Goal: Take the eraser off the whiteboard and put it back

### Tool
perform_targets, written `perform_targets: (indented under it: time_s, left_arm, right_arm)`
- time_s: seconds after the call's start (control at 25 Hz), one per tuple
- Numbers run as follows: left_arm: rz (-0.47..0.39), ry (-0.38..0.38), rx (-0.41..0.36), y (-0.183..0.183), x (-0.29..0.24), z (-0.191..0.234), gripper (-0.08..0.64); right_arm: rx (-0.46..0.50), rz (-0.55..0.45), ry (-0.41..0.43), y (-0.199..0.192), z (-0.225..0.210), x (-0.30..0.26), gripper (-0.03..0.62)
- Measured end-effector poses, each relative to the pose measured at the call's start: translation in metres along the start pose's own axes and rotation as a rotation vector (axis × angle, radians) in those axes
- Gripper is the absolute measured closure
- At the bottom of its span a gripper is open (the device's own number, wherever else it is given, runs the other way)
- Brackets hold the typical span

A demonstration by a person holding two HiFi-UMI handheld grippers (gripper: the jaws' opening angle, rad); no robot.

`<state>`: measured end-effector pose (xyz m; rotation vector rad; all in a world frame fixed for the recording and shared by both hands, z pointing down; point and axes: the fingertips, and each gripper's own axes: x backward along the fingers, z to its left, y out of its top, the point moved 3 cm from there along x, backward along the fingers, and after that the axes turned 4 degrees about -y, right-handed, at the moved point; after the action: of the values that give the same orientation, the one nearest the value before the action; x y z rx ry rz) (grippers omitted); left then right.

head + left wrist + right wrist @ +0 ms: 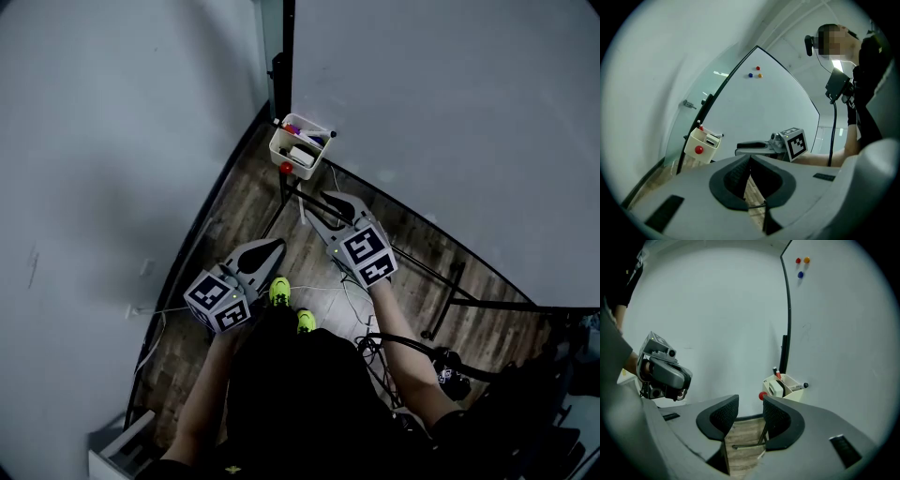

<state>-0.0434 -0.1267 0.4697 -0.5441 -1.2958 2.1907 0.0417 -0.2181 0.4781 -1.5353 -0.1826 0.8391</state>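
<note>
Right claw (745, 414) agape; box (792, 395) at whiteboard (843, 333) edge

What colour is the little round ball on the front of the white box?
Red. The ball shows best in the left gripper view.

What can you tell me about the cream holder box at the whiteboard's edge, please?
The holder box is a cream, plastic-looking, open-topped tub mounted upright at the whiteboard's lower corner beside its dark frame. A red knob sits on its outer wall. Inside stand markers and a white, dark-edged block, probably the eraser; one pokes over the rim.
</note>
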Motion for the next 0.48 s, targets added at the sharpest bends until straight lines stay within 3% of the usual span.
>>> perform_targets:
  time_s: [0.48]
  left_arm:
    - [0.001,0.015,0.059,-0.007,0.007,0.031,0.541]
  right_arm:
    - [0.06,0.061,-0.038,0.0,-0.021,-0.043,0.391]
